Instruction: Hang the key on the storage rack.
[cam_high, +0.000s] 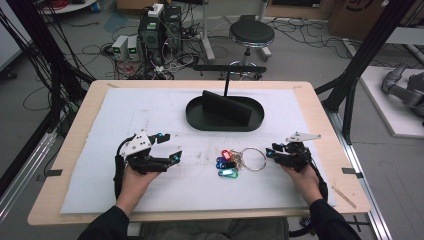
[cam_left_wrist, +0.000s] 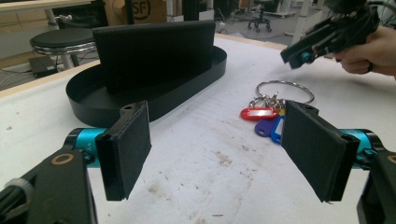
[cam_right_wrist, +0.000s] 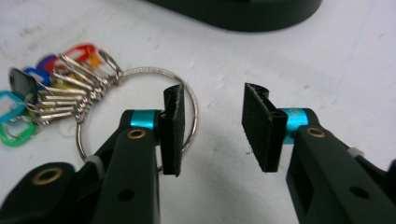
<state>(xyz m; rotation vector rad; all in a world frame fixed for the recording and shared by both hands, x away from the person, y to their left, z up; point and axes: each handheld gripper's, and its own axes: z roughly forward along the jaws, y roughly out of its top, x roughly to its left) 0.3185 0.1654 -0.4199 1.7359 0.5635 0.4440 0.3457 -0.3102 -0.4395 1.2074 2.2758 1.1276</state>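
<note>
A bunch of coloured key tags (cam_high: 227, 162) on a large metal ring (cam_high: 255, 148) lies on the white mat, right of centre. My right gripper (cam_high: 272, 151) sits low at the ring's right side. In the right gripper view its jaws (cam_right_wrist: 212, 126) stand apart, and the ring's wire (cam_right_wrist: 140, 70) curves just inside the left pad (cam_right_wrist: 173, 126) without being pinched. My left gripper (cam_high: 171, 146) hovers left of the keys, wide open and empty (cam_left_wrist: 217, 149). It looks toward the tags (cam_left_wrist: 259, 113) and the other gripper (cam_left_wrist: 299, 56).
A black oval tray (cam_high: 200, 122) with an upright black panel (cam_high: 227, 107) stands at the mat's back centre. Behind it rises a black T-shaped stand (cam_high: 227, 70). A stool (cam_high: 251, 34) and cabling are on the floor beyond the table.
</note>
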